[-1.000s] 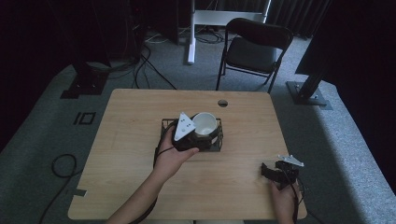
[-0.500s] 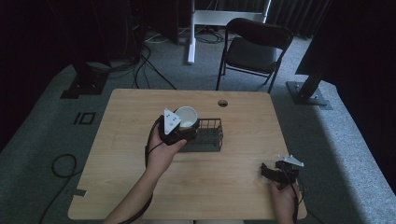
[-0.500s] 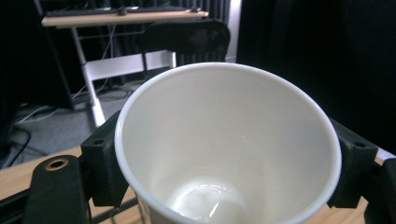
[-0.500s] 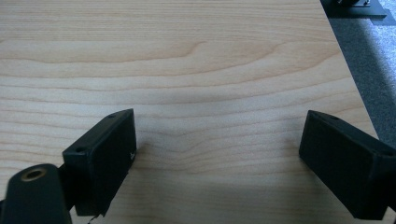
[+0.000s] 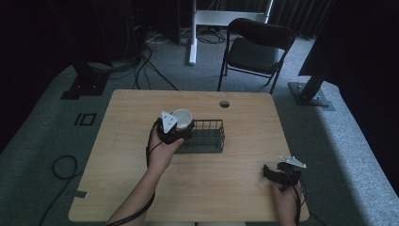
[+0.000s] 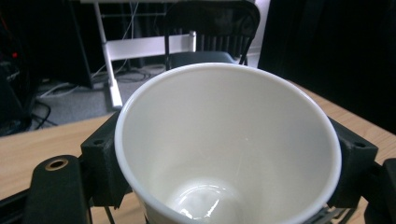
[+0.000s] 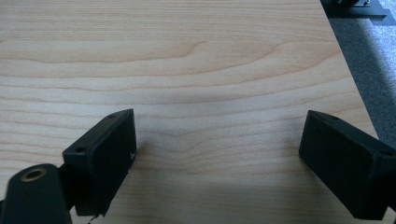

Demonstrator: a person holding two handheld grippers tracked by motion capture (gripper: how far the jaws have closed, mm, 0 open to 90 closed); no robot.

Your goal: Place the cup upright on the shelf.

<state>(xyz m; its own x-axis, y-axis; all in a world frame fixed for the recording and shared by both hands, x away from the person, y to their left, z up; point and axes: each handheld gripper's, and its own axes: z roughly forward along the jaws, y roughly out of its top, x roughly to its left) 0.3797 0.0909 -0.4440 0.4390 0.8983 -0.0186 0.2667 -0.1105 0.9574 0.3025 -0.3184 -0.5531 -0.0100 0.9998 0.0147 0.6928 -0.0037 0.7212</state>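
Note:
My left gripper (image 5: 180, 125) is shut on a white paper cup (image 5: 182, 117), held upright above the left end of a black wire basket (image 5: 209, 137) in the middle of the wooden table (image 5: 122, 155). In the left gripper view the empty cup (image 6: 224, 140) sits between the two black fingers (image 6: 100, 158). My right gripper (image 5: 278, 173) rests low near the table's front right corner. It stands open over bare wood in the right gripper view (image 7: 217, 154), with nothing between its fingers (image 7: 105, 149).
A black folding chair (image 5: 254, 52) stands behind the table's far edge, beside a white desk frame (image 5: 193, 33). A round cable hole (image 5: 224, 104) is in the table's far side. Cables (image 5: 63, 165) lie on the grey floor at the left.
My left gripper has carried the cup leftward and up, from over the basket's middle to its left end. The right gripper has stayed put.

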